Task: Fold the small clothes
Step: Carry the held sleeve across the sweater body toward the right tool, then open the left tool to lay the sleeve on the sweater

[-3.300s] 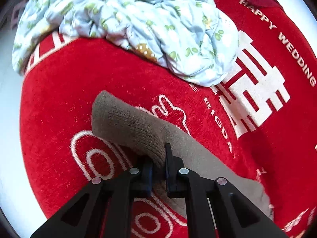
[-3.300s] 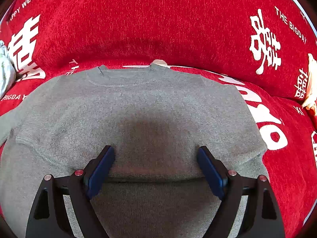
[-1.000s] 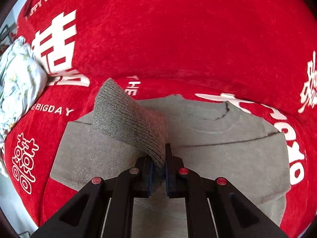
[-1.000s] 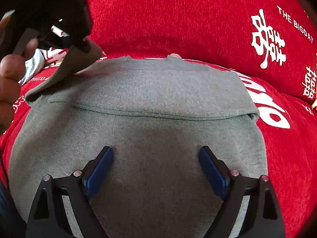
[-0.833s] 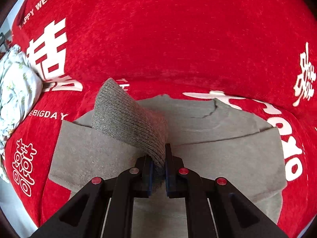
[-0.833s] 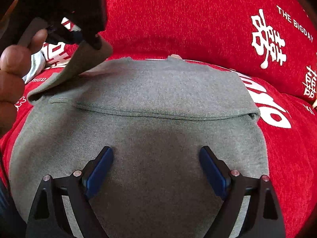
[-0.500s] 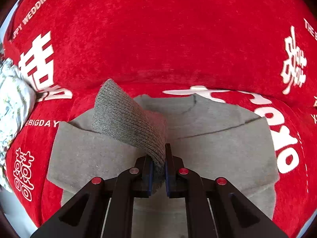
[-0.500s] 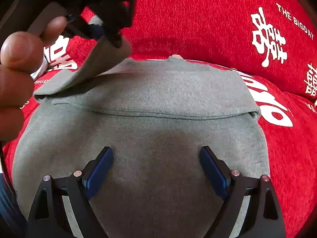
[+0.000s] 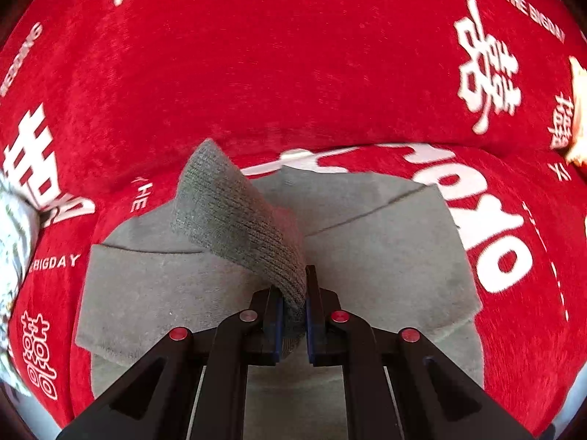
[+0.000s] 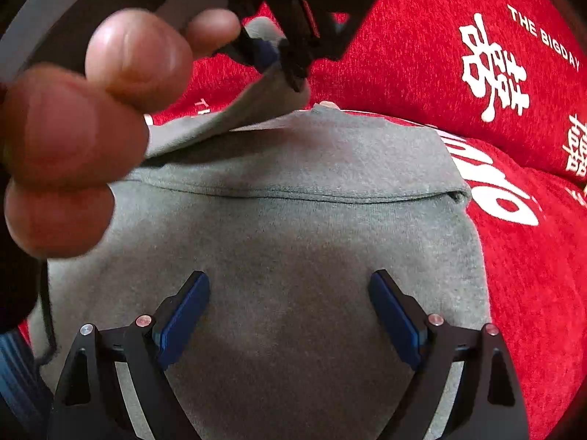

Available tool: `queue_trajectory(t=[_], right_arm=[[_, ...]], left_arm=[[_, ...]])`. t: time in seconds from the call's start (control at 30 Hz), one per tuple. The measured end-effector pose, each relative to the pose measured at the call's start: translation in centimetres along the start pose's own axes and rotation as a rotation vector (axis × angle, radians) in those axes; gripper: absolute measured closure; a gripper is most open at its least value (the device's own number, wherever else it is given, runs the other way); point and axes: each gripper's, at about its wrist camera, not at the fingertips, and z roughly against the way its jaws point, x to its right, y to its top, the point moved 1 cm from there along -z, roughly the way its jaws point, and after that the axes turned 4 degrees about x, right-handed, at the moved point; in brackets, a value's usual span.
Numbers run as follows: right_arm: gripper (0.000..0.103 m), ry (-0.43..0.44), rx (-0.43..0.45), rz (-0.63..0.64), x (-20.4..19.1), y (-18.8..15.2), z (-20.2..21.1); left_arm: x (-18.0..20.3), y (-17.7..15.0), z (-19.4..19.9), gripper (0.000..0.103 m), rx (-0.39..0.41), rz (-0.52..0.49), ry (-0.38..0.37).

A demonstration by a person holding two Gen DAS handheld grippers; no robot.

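Note:
A small grey knit sweater (image 10: 293,242) lies flat on a red sofa seat, collar toward the backrest; it also shows in the left wrist view (image 9: 385,256). Its right sleeve is folded across the chest. My left gripper (image 9: 292,315) is shut on the ribbed cuff of the left sleeve (image 9: 234,220) and holds it raised above the sweater's chest. In the right wrist view the left gripper (image 10: 282,62) and the hand holding it appear at the upper left. My right gripper (image 10: 290,315) is open and empty, low over the sweater's lower body.
The red sofa cover (image 9: 293,55) with white lettering forms the seat and backrest. A light blue patterned cloth (image 9: 11,227) lies at the far left. A pale object (image 9: 578,110) sits at the right edge.
My left gripper has carried the sleeve cuff rightward and inward over the sweater's chest, coming close in front of the right camera. The right gripper has stayed still and open.

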Motion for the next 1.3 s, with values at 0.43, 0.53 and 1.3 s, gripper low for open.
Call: queue_trajectory(t=[0.43, 0.53, 1.3], right_arm=[[0.012, -0.003, 0.009, 0.016, -0.2, -0.3, 0.1], [0.012, -0.012, 0.012, 0.025, -0.4, -0.3, 0.0], [0.011, 0.042, 0.050, -0.077, 1.2, 0.7, 2.2]], left_arm=[[2.8, -0.9, -2.2, 0.093, -0.062, -0.075, -0.107], [2.6, -0.9, -3.3, 0.093, -0.093, -0.047, -0.155], [-5.1, -0.9, -0.2, 0.032, -0.020, 0.029, -0.328]])
